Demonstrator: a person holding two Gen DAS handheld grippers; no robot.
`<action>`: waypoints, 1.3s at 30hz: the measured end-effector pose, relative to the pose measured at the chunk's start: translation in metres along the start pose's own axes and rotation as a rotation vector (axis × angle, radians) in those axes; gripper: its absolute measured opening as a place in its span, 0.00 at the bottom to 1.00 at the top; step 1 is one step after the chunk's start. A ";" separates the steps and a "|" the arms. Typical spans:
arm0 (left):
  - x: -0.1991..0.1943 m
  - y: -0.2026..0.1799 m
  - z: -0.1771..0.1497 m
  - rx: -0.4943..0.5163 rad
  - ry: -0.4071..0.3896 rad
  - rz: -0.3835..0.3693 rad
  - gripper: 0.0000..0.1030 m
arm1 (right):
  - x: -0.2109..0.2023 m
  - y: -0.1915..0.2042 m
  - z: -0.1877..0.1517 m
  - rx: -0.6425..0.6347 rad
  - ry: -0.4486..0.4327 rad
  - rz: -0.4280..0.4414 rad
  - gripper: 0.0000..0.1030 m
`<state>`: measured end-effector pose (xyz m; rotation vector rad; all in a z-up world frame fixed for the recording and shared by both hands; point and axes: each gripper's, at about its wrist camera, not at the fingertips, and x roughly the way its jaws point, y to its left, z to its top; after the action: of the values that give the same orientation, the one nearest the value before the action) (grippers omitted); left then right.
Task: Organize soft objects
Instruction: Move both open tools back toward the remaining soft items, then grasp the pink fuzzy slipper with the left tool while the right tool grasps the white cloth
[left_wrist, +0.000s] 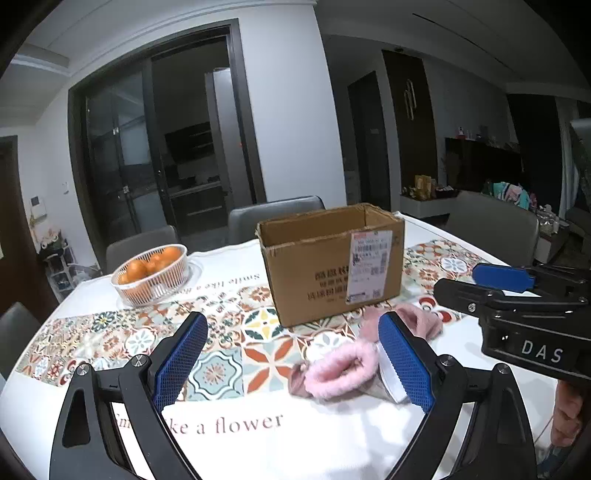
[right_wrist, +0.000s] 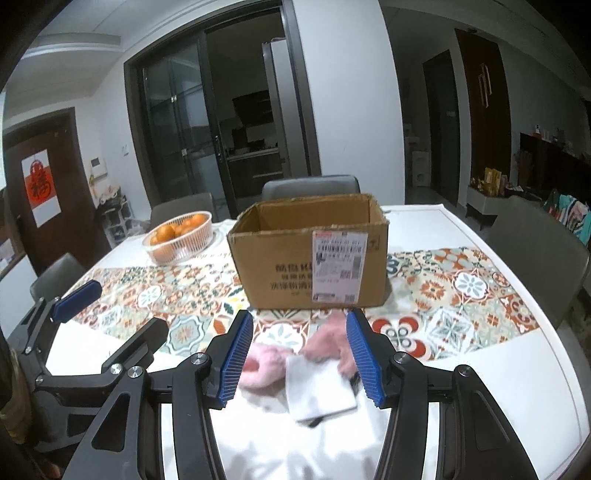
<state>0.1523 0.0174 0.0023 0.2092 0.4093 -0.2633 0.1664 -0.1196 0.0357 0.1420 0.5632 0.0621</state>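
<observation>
The right hand-held gripper (right_wrist: 300, 356) hangs just above the desk (right_wrist: 498, 369) with its fingers apart, straddling the soft objects and clamped on nothing. The left hand-held gripper (left_wrist: 291, 356) hovers beside it, fingers likewise spread wide and holding nothing. 2 pink fluffy slippers (left_wrist: 341, 367) and a white folded cloth (right_wrist: 319, 386) lie together on the desk, in front of the open cardboard box (right_wrist: 308, 254) and just short of its labelled face. The visible part of the box interior shows no contents; its floor is hidden. Judged from this, the task is at an early stage: no soft object is visibly stowed, and all 3 remain to be grasped and, presumably, placed in the box. A basket of oranges (left_wrist: 151, 275) stands well apart to the left.
</observation>
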 end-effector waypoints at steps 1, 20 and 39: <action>0.000 -0.001 -0.003 0.005 0.002 -0.002 0.92 | 0.000 0.001 -0.003 0.000 0.007 0.003 0.53; 0.038 -0.006 -0.053 0.156 0.094 -0.086 0.91 | 0.047 0.010 -0.046 -0.037 0.184 -0.023 0.53; 0.094 -0.014 -0.068 0.322 0.126 -0.190 0.84 | 0.107 0.014 -0.061 -0.085 0.307 -0.042 0.53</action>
<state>0.2068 0.0016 -0.1003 0.5054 0.5114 -0.5048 0.2239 -0.0882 -0.0698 0.0369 0.8687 0.0673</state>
